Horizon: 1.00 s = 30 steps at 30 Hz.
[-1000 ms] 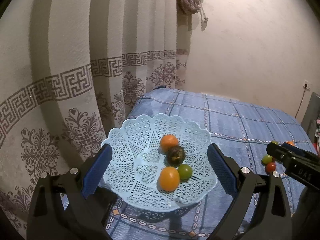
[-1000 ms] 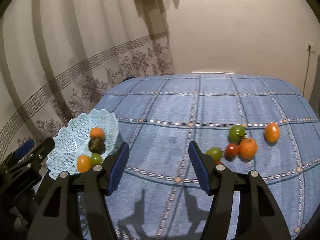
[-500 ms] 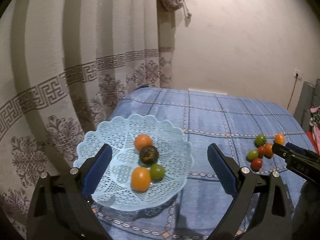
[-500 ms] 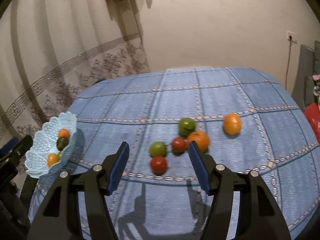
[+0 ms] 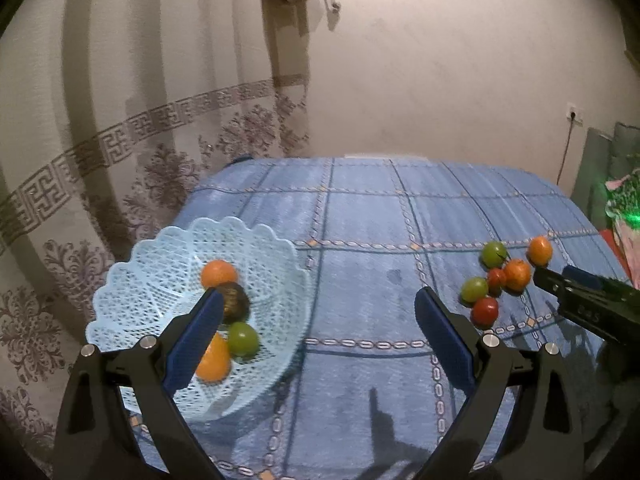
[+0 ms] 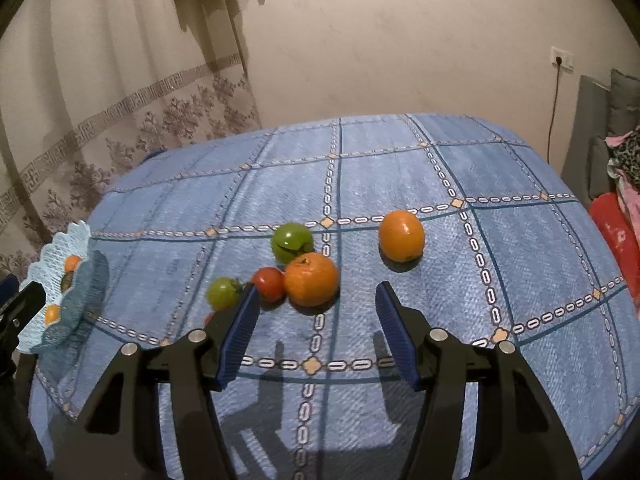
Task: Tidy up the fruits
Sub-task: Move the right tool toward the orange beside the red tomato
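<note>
Right tongs (image 6: pixel 316 322) are held wide open and empty just short of the big orange (image 6: pixel 311 279), with the cluster of loose fruit right ahead: a red tomato (image 6: pixel 268 282), two green ones (image 6: pixel 291 241) (image 6: pixel 222 292), and a second orange (image 6: pixel 401 235) set apart. Left tongs (image 5: pixel 316 320) are spread empty by the blue basket (image 5: pixel 160 276), where four fruits are already lodged. Six pieces can be counted on the blue-clothed table (image 6: pixel 400 160), so less than half seems done.

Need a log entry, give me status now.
Left gripper open, empty. Right gripper open, by loose fruit. Four fruits in basket. Nothing blocking.
</note>
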Tool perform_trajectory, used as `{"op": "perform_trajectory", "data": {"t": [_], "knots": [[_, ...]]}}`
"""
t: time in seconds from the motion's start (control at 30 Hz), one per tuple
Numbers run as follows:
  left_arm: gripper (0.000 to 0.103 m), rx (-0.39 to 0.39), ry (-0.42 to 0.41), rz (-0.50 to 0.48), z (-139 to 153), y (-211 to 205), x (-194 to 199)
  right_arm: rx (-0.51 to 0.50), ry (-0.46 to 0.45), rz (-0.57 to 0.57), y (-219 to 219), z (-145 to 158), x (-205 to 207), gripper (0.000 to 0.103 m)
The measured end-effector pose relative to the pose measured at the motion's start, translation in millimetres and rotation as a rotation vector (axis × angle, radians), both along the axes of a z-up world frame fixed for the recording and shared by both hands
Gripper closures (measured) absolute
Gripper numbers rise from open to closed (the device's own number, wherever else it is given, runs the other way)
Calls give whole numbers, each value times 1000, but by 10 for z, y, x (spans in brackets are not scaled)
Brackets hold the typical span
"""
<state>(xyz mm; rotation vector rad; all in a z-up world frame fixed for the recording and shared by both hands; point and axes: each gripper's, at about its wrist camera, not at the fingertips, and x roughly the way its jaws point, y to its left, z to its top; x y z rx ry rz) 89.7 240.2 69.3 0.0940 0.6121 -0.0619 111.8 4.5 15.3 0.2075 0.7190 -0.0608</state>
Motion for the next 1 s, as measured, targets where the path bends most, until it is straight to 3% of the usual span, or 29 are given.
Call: {"op": "perform_trajectory", "data": {"t": [0.23, 0.37, 0.87, 1.0], "knots": [[6, 12, 20, -22, -86, -92, 9, -21, 36, 17, -1, -132, 192, 49], [6, 6, 31, -17, -125, -74, 52, 17, 63, 15, -44, -194, 304, 50], [6, 3, 78, -14, -297, -55, 188, 30, 68, 36, 21, -234, 468, 50], [6, 6, 87, -12, -337, -54, 200, 74, 69, 46, 13, -239, 536, 50]]}}
